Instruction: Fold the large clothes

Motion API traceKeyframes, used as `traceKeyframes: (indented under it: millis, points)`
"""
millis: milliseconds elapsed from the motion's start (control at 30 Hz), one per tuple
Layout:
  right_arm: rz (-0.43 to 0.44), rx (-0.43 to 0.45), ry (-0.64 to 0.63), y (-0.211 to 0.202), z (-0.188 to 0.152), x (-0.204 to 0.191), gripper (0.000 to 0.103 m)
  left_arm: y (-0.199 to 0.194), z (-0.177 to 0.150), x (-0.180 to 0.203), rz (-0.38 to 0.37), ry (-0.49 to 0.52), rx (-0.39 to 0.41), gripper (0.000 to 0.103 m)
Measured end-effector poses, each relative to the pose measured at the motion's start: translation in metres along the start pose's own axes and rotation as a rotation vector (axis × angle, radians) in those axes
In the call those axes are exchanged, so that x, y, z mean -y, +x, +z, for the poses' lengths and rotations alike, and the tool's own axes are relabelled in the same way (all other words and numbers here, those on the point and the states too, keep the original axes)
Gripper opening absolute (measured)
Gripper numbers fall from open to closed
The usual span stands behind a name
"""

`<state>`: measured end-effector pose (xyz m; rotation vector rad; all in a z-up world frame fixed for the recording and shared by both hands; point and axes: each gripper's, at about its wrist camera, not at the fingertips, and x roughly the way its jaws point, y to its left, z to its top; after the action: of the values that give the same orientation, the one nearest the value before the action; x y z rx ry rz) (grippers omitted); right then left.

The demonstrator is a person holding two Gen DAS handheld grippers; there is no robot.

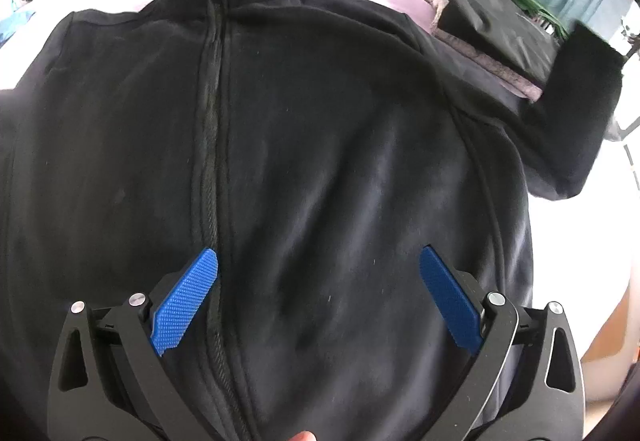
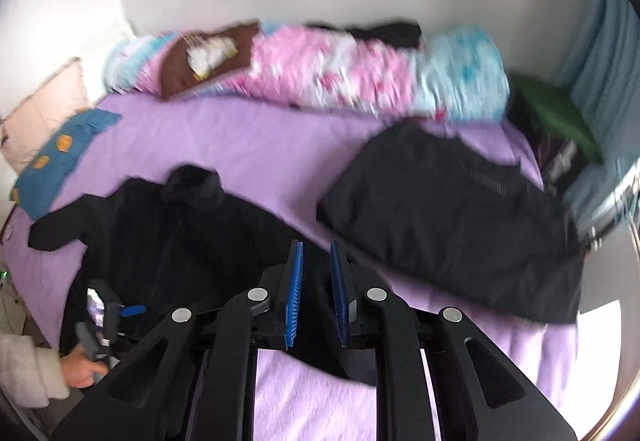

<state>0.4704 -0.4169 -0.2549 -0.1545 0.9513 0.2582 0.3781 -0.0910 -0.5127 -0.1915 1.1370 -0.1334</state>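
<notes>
In the left wrist view the left gripper [image 1: 318, 297] hangs spread wide over the lower middle of the black fleece jacket [image 1: 304, 145], pinching nothing. The right gripper [image 2: 316, 293], low in its own frame, is nearly pressed together on dark cloth, seemingly the jacket's hem. The fleece looks soft, limp and light; hems, cuffs and shoulders should give the surest hold. It lies zipped, collar up-frame, on the lilac bedsheet [image 2: 256, 145]; one sleeve [image 1: 580, 113] hangs at right.
</notes>
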Motion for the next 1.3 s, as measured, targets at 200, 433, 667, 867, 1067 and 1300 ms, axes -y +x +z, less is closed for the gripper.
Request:
traceKeyframes:
  millis: [200, 433, 667, 867, 1067, 1300]
  points:
    - [-0.051, -0.138, 0.093, 0.048, -0.038, 0.024, 0.057, 0.002, 0.001, 0.0, -0.009, 0.015, 0.004, 0.097]
    - [-0.115, -0.209, -0.185, 0.111, -0.045, -0.022, 0.072, 0.03, 0.028, 0.015, 0.008, -0.046, -0.006, 0.097]
    - [-0.094, -0.29, -0.383, 0.183, -0.048, -0.076, 0.072, 0.043, 0.061, 0.046, -0.011, -0.043, 0.047, 0.097]
    - [-0.099, -0.345, -0.46, 0.218, -0.059, -0.095, 0.072, 0.062, 0.074, 0.068, 0.005, -0.004, 0.043, 0.097]
    - [-0.133, -0.399, -0.505, 0.249, -0.071, -0.103, 0.059, 0.079, 0.078, 0.077, 0.034, 0.017, 0.021, 0.097]
    - [-0.139, -0.388, -0.476, 0.243, -0.07, -0.089, 0.008, 0.081, 0.081, 0.076, 0.029, 0.014, 0.032, 0.097]
